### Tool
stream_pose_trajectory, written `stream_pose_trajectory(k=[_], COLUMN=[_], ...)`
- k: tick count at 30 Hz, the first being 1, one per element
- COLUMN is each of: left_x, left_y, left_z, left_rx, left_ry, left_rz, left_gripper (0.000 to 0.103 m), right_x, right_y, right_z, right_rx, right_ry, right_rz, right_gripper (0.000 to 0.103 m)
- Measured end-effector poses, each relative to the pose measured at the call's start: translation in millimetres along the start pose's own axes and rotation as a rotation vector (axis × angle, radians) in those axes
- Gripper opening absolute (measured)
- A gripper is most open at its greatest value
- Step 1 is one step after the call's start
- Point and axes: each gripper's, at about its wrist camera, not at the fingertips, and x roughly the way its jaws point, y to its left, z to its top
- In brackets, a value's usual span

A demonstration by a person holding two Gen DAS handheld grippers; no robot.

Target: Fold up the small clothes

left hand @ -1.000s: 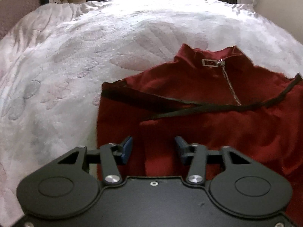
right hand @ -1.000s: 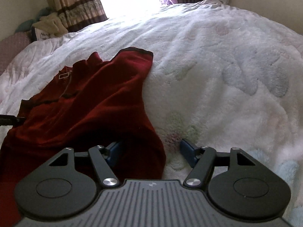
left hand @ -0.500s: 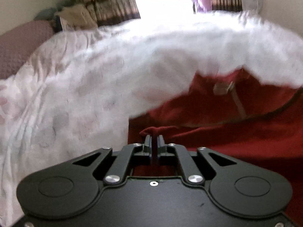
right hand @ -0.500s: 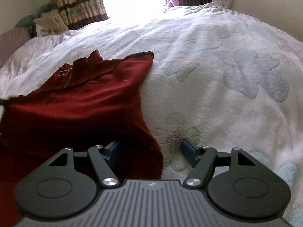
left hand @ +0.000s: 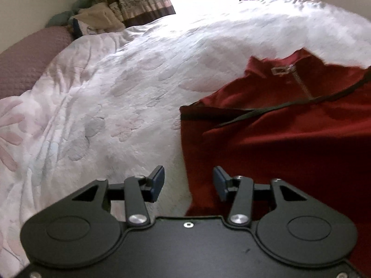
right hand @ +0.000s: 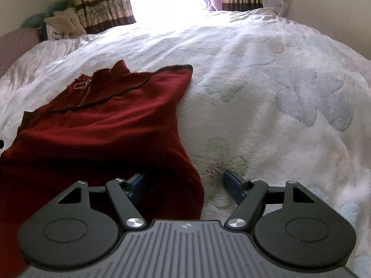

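A dark red zip-neck garment [left hand: 285, 143] with black trim lies flat on the white bedspread, its collar and zip at the far end. My left gripper [left hand: 188, 182] is open at the garment's near left edge, one finger over the bedspread, the other over the red cloth. In the right wrist view the same garment [right hand: 99, 134] fills the left half. My right gripper [right hand: 184, 183] is open over the garment's near right corner, with the cloth's edge between the fingers.
The fluffy white bedspread [right hand: 266, 97] with pale flower patterns stretches right and far. A mauve pillow [left hand: 25, 60] and a pile of soft things [left hand: 97, 20] lie at the far left. Striped curtains [right hand: 102, 0] frame a bright window.
The left gripper closed on a fold of the red cloth half a second ago and has since let go and opened, now sitting at the garment's left edge. The right gripper stayed open in place.
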Motion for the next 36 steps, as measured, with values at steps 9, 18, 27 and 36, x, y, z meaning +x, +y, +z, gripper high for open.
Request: stream_pose_trajectory(k=[9,18,27,36], left_x=[35,-30,-148,-187], left_y=[-19,28,71,54], left_z=[-39,-61,-144,-215], left_rx=[-0.006,-0.155,-0.179,-0.167], left_ry=[0.233,0.211,0.205,0.283], left_rz=[-0.053,-0.046,-0.116,-0.219], left_gripper=[0.064,0.064,0.064,0.064], right_x=[12,-33,-163,-206], right_y=[-10,-21,-52,-17], right_z=[2,2,-40,-114], right_rx=[0.073,0.124,0.196,-0.005], right_ry=[0.024,-0.112,-0.125,0.092], right_rz=[-0.007,0.041,0.011,-0.114], right_gripper=[0.08,0.069,0.081,0.084])
